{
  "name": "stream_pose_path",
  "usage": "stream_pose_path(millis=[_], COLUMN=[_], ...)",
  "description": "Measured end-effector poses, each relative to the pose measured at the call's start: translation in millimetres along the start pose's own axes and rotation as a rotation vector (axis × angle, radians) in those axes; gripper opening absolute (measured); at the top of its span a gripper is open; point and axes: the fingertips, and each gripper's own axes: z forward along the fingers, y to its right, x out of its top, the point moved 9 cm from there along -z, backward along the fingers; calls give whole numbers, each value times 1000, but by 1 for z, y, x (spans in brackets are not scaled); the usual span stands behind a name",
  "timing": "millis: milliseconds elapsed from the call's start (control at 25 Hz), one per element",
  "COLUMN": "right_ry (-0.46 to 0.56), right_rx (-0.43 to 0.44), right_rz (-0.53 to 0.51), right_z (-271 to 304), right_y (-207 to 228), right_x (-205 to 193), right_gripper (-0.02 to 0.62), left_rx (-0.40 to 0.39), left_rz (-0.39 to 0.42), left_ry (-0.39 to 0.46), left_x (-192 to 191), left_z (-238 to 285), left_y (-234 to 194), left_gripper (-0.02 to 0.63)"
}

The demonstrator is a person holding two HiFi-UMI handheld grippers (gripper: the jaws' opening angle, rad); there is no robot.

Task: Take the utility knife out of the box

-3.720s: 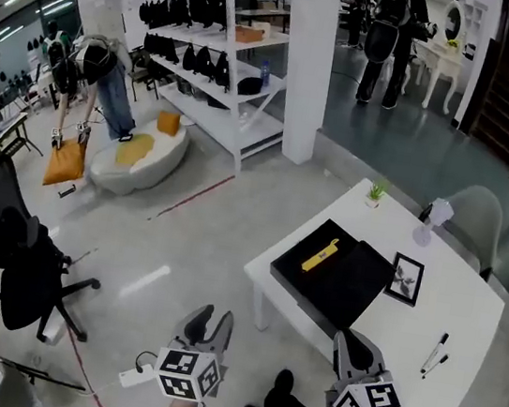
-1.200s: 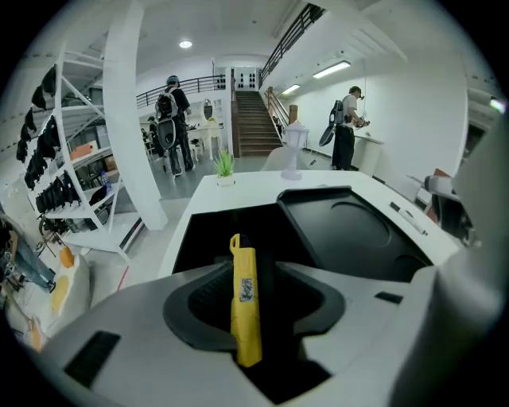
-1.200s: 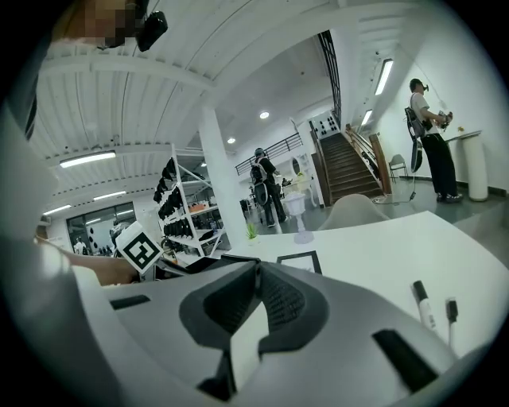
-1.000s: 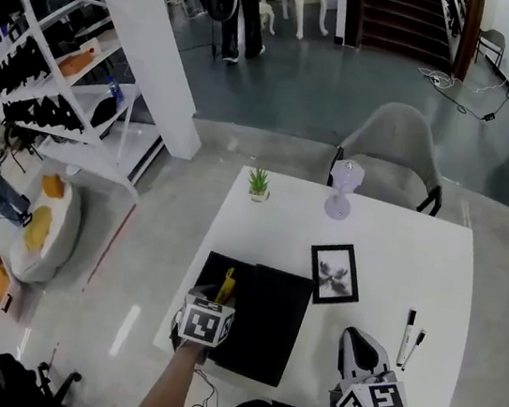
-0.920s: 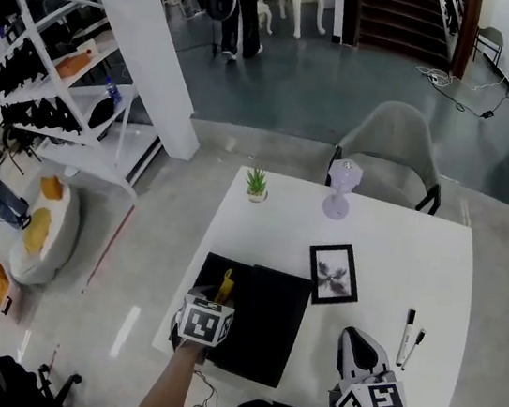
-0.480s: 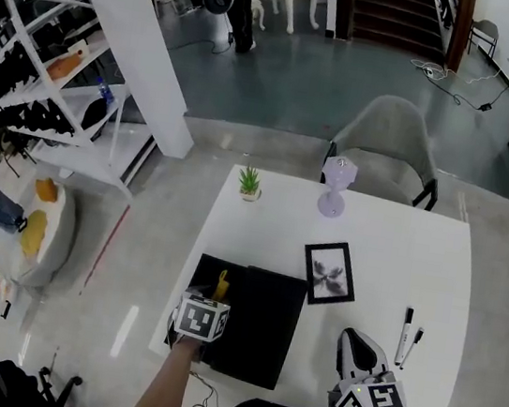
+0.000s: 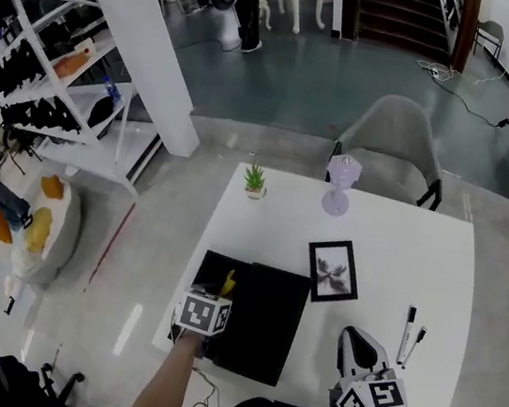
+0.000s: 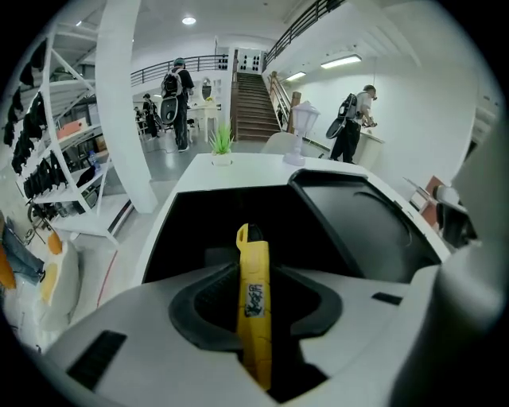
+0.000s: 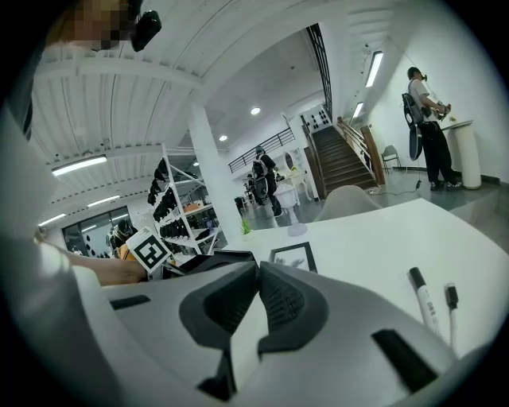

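Nearest us, our right tongs (image 9: 256, 270) rest clenched and empty. Our left tongs (image 8: 254, 274), wide a second ago, are closing around the yellow utility knife (image 8: 251, 246) without pinching it yet. It lies in the black box (image 8: 191, 222) on the tabletop (image 7: 389, 256), so we judge lifting comes next.

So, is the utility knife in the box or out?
In: the utility knife lies inside the open box, between the left gripper's closing jaws.
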Motion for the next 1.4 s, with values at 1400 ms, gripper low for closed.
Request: stream_pose_path(millis=[1400], right_ry=[66], right_rx=[211], right_rz=[-114], right_z=[-2], right_y=[-51], right_x=[24], right_gripper=[3], left_rx=[113], left_rz=[-20], left_ry=[379], left_x=[-4], left_z=[-141], left_y=[33], left_gripper=[118])
